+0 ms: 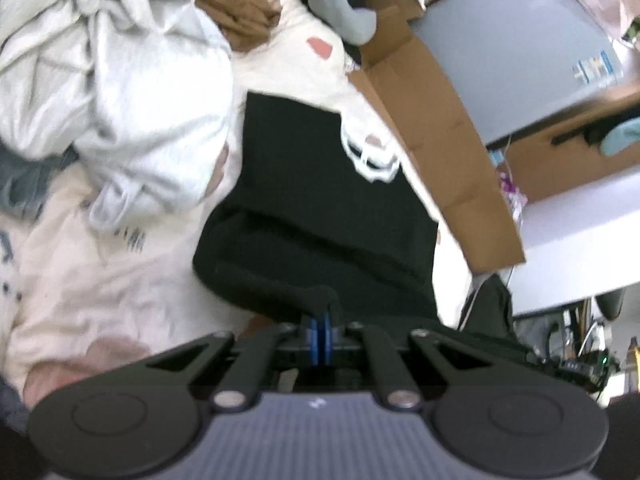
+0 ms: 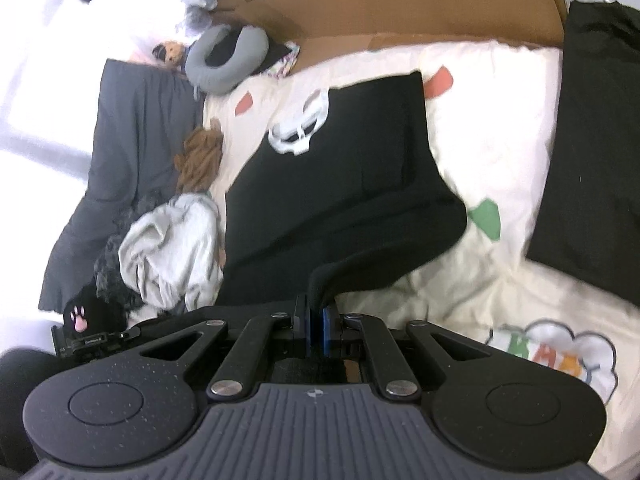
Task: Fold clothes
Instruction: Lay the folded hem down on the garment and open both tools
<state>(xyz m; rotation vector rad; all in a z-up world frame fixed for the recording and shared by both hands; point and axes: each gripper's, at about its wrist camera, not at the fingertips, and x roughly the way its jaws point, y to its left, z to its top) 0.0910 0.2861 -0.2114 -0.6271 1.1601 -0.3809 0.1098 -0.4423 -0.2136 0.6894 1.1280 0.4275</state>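
A black garment [image 1: 320,200] with a white skull print [image 1: 370,156] lies partly folded on a cream printed bedspread [image 1: 100,280]. My left gripper [image 1: 320,322] is shut on a pinched ridge of the garment's near edge. In the right wrist view the same black garment [image 2: 340,184] spreads across the bed with its skull print [image 2: 300,128] at the far side. My right gripper [image 2: 318,320] is shut on a raised fold of the garment's near hem, which arcs up from the pads to the right.
A crumpled light grey garment [image 1: 120,92] and a brown one [image 1: 236,8] lie to the left. A grey neck pillow [image 2: 224,60], flattened cardboard [image 1: 440,132] and a dark blanket [image 2: 132,152] border the bed. Another folded black garment [image 2: 596,160] lies at the right.
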